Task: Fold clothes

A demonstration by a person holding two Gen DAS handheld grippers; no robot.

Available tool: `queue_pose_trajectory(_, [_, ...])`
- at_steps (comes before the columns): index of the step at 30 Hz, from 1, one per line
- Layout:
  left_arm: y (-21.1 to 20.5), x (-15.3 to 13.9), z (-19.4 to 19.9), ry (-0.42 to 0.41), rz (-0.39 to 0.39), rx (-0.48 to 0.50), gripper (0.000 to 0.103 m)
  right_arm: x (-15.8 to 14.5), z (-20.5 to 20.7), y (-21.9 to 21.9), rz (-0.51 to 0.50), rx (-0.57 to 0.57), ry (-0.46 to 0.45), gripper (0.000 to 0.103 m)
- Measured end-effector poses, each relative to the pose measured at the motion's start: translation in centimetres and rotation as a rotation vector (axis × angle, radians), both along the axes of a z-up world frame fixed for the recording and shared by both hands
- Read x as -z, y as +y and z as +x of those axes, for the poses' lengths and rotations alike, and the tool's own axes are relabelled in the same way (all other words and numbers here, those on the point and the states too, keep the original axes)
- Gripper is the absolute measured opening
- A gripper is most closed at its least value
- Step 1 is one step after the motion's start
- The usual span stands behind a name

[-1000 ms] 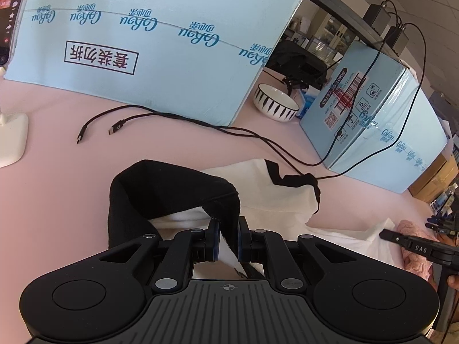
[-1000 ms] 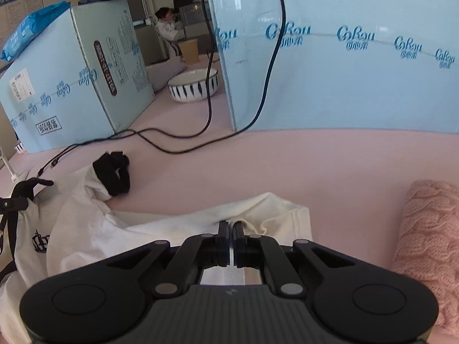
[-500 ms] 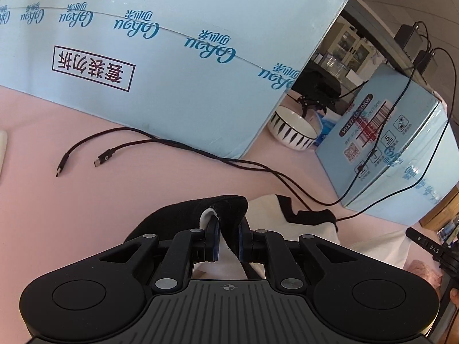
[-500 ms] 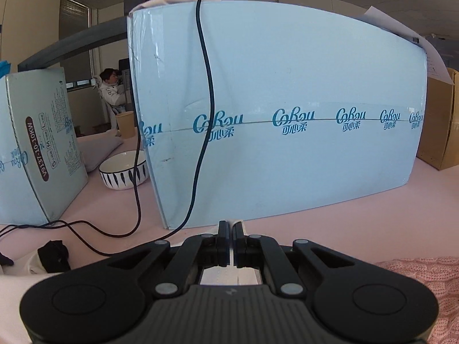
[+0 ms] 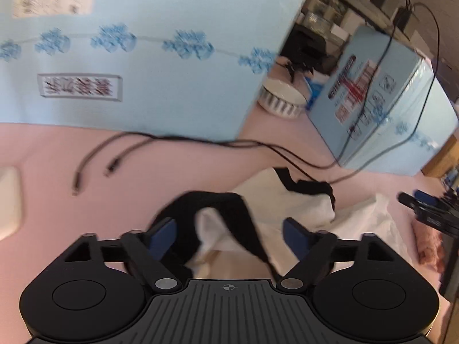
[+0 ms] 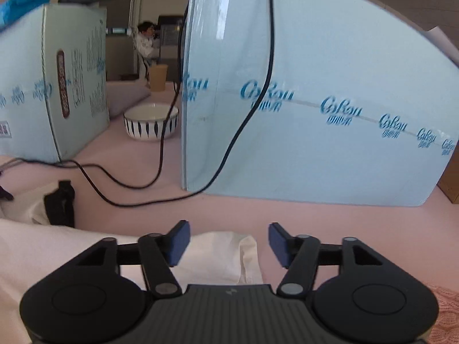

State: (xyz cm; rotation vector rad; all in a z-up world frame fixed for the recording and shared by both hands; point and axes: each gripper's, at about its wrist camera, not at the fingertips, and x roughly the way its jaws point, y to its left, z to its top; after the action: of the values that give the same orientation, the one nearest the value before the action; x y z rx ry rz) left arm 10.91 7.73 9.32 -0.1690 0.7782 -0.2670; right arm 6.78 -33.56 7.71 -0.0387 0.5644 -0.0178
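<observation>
Both my grippers opening now: left gripper lets go black collar, right gripper releases white hem. Shirt drops onto pink table, fold laid. Beyond: cables, blue boxes, bowl.

Two grippers: left gripper, right gripper, jaws of each opening, cloth lying between the pads without being pressed.

Two large light-blue cartons: wide carton upper left of left wrist view, narrower carton at upper right.

One striped bowl, left of centre in right wrist view.

Two loose cable ends, centre left.

One white garment with black trim, mid-frame.

One pink knit item, lower right corner.

One distant seated person, upper left.
</observation>
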Motion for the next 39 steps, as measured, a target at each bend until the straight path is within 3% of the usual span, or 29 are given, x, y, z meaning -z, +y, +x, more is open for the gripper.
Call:
queue_pose_trajectory(2, [1.7, -1.1, -1.8, -0.055, 0.034, -0.063, 0.096, -1.6, -3.1, -0.9, 0.058, -0.046, -0.001, 0.094])
queue_pose_trajectory(4, [3.8, -1.2, -4.4, -0.039, 0.047, -0.096, 0.096, -2.2, -6.1, -1.8, 0.117, -0.094, 0.043, 0.094])
queue_pose_trajectory(9, [4.7, 1.6, -12.4, 0.088, 0.008, 0.167, 0.096, -1.1, -12.3, -1.8, 0.189, -0.141, 0.179, 0.094])
queue_pose_trajectory(14, [1.7, 4.5, -17.6, 0.142, 0.024, 0.331, 0.096, 1.9, -17.0, -0.8, 0.253, -0.124, 0.278, 0.094])
queue_pose_trajectory(17, [-0.1, 5.5, -18.2, 0.119, 0.096, 0.345, 0.096, 3.3, -16.9, 0.0, 0.277, -0.125, 0.311, 0.094])
queue_pose_trajectory(19, [-1.2, 6.2, -17.5, 0.098, 0.165, 0.296, 0.096, 4.2, -16.4, 0.5, 0.288, -0.122, 0.33, 0.093])
queue_pose_trajectory(20, [-1.6, 6.5, -17.5, 0.08, 0.189, 0.296, 0.096, 4.2, -16.3, 1.1, 0.255, -0.119, 0.31, 0.09])
queue_pose_trajectory(21, [-2.1, 6.7, -17.4, 0.061, 0.212, 0.296, 0.096, 4.3, -16.2, 1.6, 0.222, -0.116, 0.29, 0.07])
queue_pose_trajectory(22, [-2.4, 6.9, -17.4, 0.044, 0.232, 0.298, 0.095, 4.4, -16.1, 2.2, 0.189, -0.113, 0.272, 0.036])
queue_pose_trajectory(23, [-2.6, 6.9, -17.4, 0.031, 0.245, 0.301, 0.094, 4.3, -16.0, 2.5, 0.165, -0.109, 0.261, 0.022])
queue_pose_trajectory(24, [-2.8, 6.8, -17.3, 0.008, 0.261, 0.301, 0.086, 4.2, -15.8, 2.1, 0.193, -0.097, 0.259, 0.013])
queue_pose_trajectory(26, [-2.5, 6.3, -17.1, -0.018, 0.257, 0.299, 0.055, 4.1, -15.4, 1.3, 0.249, -0.072, 0.255, 0.008])
queue_pose_trajectory(27, [-2.2, 6.0, -16.9, -0.024, 0.246, 0.295, 0.028, 3.7, -15.2, 0.5, 0.297, -0.064, 0.25, 0.007])
queue_pose_trajectory(28, [-1.8, 5.5, -16.7, -0.025, 0.24, 0.28, 0.013, 3.4, -15.1, -0.2, 0.323, -0.063, 0.236, 0.007])
queue_pose_trajectory(31, [-1.0, 3.6, -16.4, -0.07, 0.302, 0.265, 0.011, 1.1, -16.0, -1.9, 0.363, -0.062, 0.147, 0.006])
queue_pose_trajectory(34, [0.0, 2.0, -16.6, -0.061, 0.335, 0.294, 0.011, -1.1, -17.4, -3.1, 0.385, -0.067, 0.076, 0.006])
queue_pose_trajectory(37, [2.0, 0.7, -16.6, -0.023, 0.253, 0.311, 0.011, -2.6, -19.1, -4.3, 0.406, -0.085, 0.034, 0.006])
queue_pose_trajectory(39, [3.1, 1.2, -16.1, 0.008, 0.205, 0.291, 0.011, -2.1, -19.4, -4.9, 0.415, -0.064, 0.033, 0.007])
